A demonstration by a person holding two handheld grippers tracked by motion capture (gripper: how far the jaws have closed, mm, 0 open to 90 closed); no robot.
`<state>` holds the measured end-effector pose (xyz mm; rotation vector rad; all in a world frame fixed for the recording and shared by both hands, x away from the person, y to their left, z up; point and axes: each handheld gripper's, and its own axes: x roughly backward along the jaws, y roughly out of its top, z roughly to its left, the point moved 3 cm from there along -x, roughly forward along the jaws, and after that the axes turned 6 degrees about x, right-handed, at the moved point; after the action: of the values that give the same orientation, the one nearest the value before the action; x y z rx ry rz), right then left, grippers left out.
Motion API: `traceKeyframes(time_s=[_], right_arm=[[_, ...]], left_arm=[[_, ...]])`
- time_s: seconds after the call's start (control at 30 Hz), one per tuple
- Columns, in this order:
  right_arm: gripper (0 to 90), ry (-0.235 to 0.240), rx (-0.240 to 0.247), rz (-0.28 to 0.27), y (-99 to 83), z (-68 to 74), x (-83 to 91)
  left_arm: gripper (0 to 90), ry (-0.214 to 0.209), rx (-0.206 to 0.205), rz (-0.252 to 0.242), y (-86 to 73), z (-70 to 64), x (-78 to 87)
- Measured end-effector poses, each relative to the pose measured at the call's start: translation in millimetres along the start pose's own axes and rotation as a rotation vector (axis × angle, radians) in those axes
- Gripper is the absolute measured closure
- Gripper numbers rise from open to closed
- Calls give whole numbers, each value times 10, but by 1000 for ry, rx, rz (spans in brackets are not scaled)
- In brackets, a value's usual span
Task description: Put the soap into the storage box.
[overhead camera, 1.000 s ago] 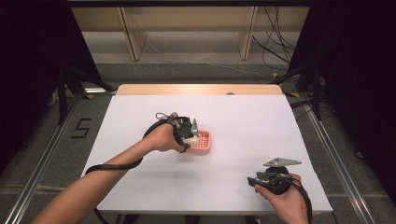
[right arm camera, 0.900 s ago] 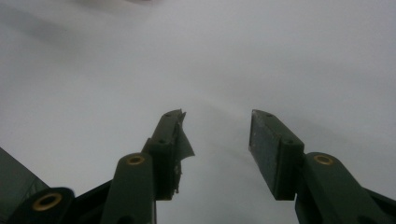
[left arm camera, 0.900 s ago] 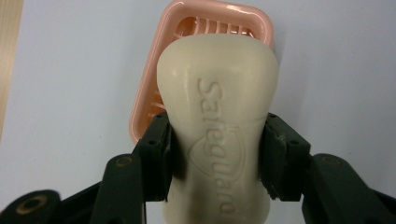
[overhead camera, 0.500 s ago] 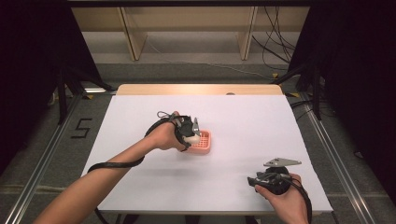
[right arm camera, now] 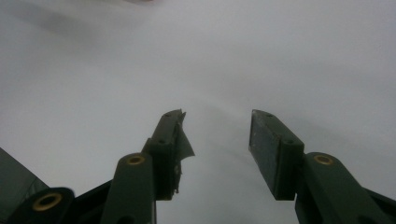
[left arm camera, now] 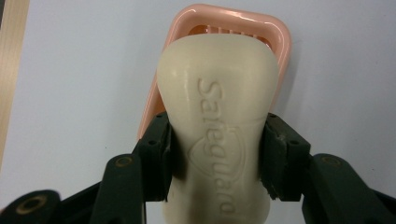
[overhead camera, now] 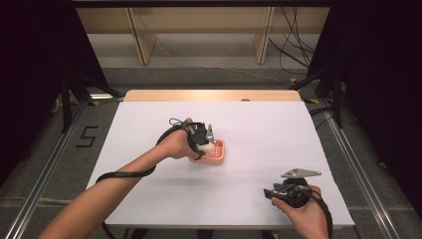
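Left claw [left arm camera: 217, 154]: clamped on a cream bar of soap [left arm camera: 217, 126], one black pad pressed against each long side at the narrow waist of the bar. Embossed lettering on the upper face, running lengthwise away from the claw. Far end of the soap projecting over a pink soap dish [left arm camera: 280, 42]; near rim of the dish hidden under the bar, far rim and part of the slotted floor visible beyond it. Contact between soap and dish: cannot be determined.

In the high view, left claw [overhead camera: 208, 141] near the middle of the white worktop [overhead camera: 263, 129], held in the left hand [overhead camera: 176, 144], with the soap [overhead camera: 208, 146] at the left edge of the dish [overhead camera: 217, 152]. Dish resting flat on the worktop, just right of the hand. Black cable trailing from the claw back along the forearm.

Right claw [right arm camera: 217, 140]: open, jaws spread apart with nothing between them, aimed at bare white worktop [right arm camera: 280, 60]. Torn strip of pad material hanging from the left pad. In the high view, right claw [overhead camera: 268, 194] low over the near right part of the worktop, held in the right hand [overhead camera: 303, 211], well apart from the dish, jaws directed to the left. Grey three-cornered plate [overhead camera: 300, 173] on top.
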<state>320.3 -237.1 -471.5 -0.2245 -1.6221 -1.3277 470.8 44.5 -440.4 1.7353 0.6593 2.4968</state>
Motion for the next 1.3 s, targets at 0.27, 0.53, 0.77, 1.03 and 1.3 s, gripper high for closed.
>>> traceKeyframes(time_s=[0.27,0.53,0.77,1.03,1.3], right_arm=[[553,1,-11,2,2,3,-3],[553,-1,-8,2,0,2,-4],[553,-5,-1,-13,5,2,-4],[553,0,0,-1,2,4,2],[553,-10,-6,-1,0,9,-5]], left_arm=[[493,0,9,-10,12,4,-36],[493,4,10,-9,18,24,-81],[493,4,11,-11,27,40,-117],[493,2,15,-13,28,61,-152],[492,4,18,-11,20,82,-192]])
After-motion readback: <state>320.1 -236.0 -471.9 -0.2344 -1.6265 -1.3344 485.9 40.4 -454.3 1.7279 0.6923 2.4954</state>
